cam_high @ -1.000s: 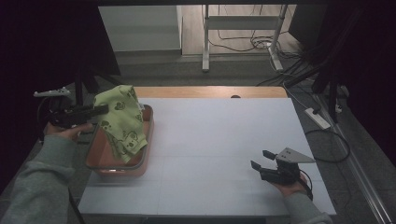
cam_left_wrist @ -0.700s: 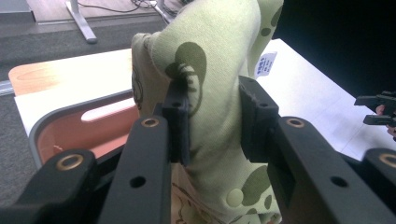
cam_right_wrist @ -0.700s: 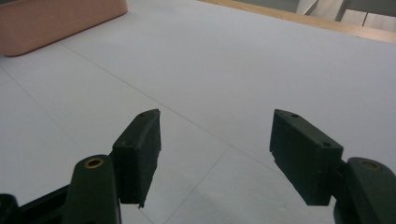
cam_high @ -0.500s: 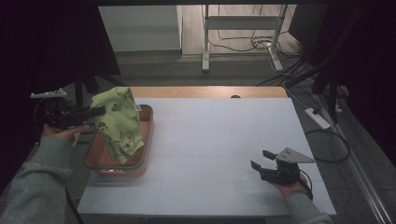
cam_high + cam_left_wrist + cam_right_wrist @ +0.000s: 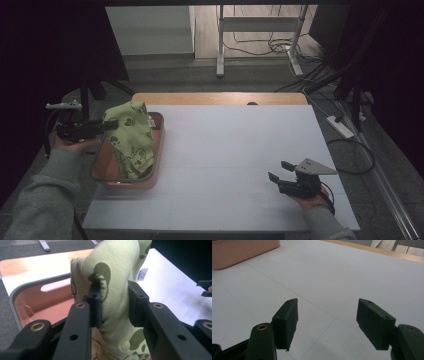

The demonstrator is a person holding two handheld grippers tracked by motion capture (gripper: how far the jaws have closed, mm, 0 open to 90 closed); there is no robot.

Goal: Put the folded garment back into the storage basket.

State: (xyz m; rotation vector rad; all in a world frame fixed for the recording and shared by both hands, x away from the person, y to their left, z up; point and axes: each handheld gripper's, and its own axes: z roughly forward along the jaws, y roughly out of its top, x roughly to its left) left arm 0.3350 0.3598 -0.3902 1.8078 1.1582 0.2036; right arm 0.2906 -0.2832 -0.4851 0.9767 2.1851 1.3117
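Pinching a fold of the green patterned cloth [image 5: 117,277], the left claw [image 5: 107,124] has both pads pressed into the fabric, which bulges up between and beyond them. Below this claw the rest of the cloth hangs down into the pink tray [image 5: 156,150], whose grey-edged rim [image 5: 15,293] lies just to the left of the jaws in the left gripper view. Well apart from it, near the front right of the white tabletop [image 5: 225,150], the right claw [image 5: 327,322] rests low over the bare surface with its jaws spread and nothing between them.
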